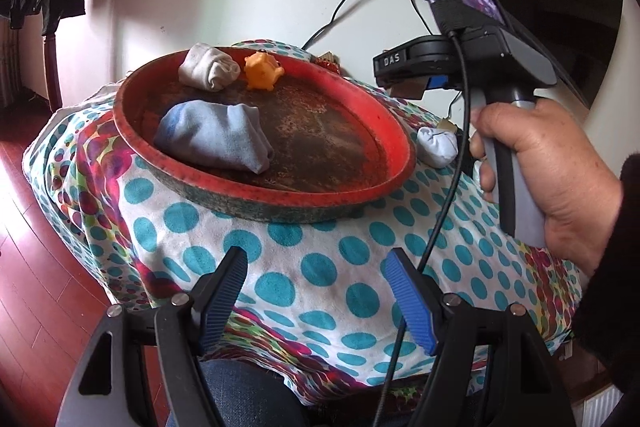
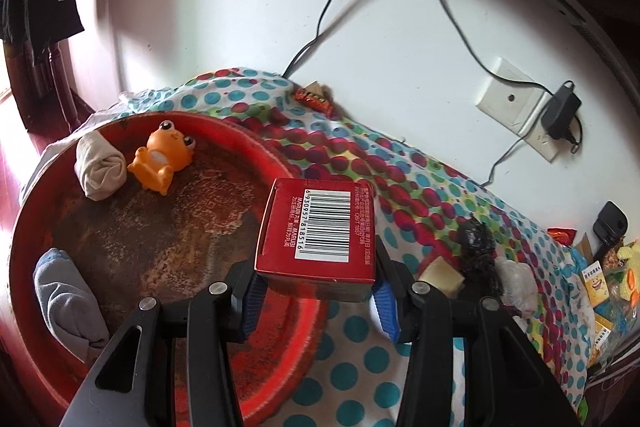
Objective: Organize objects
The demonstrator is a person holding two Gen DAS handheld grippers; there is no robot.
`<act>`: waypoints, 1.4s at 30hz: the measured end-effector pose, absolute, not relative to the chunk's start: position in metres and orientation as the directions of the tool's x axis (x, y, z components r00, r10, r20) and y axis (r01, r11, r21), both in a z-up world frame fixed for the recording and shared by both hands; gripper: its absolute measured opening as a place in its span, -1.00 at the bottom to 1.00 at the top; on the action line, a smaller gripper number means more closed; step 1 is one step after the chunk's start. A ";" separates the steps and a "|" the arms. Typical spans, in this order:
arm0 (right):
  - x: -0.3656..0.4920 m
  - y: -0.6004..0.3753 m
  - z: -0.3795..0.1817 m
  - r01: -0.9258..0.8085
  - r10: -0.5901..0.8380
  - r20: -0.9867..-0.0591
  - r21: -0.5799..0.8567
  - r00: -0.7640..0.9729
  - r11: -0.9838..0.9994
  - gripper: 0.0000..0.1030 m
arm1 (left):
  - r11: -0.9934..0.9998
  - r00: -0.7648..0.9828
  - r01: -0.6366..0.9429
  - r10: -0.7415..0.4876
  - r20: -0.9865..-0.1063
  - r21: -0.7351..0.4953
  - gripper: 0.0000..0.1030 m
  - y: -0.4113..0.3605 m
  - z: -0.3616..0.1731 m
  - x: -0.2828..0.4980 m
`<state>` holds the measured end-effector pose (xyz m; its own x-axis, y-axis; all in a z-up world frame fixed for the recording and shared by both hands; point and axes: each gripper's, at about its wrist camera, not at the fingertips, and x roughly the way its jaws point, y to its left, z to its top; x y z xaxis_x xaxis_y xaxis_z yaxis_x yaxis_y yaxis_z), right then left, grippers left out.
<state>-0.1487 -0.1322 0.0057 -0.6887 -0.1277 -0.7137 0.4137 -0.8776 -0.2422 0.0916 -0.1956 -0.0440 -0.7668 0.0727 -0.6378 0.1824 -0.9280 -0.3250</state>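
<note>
A round red tray (image 1: 394, 131) (image 2: 288, 163) sits on a dotted cloth. It holds a beige rolled sock (image 1: 208, 67) (image 2: 100, 165), an orange toy frog (image 1: 262, 71) (image 2: 164, 157) and a blue-grey folded sock (image 1: 214, 137) (image 2: 66, 299). My right gripper (image 2: 316, 293) is shut on a red box with a barcode (image 2: 318, 233), held above the tray's right rim. In the left wrist view that right gripper's body (image 1: 460, 59) hangs over the tray's far right side, gripped by a hand (image 1: 548, 163). My left gripper (image 1: 316, 267) stands open over the cloth, nearer than the tray, with nothing between its fingers.
A pale balled sock (image 1: 438, 147) lies on the cloth right of the tray. Snack packets (image 2: 316, 99), a black lump (image 2: 478, 251) and small boxes (image 2: 598, 283) crowd the cloth's right side. A wall socket with a black adapter (image 2: 560, 115) and cables is behind. Red wood floor (image 1: 36, 267) lies left.
</note>
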 end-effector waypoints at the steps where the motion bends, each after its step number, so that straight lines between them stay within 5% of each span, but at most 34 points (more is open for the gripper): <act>1: -0.150 -0.135 0.003 0.420 -0.130 -0.719 -0.241 -0.683 -0.875 -0.15 | -0.927 -0.765 0.185 0.073 -0.640 -0.327 0.43 -0.196 -0.045 0.091; 42: -0.190 -0.213 -0.053 0.516 -0.194 -0.836 -0.119 -0.513 -0.848 -0.13 | -0.888 -0.753 0.223 0.106 -0.650 -0.403 0.43 -0.213 -0.052 0.083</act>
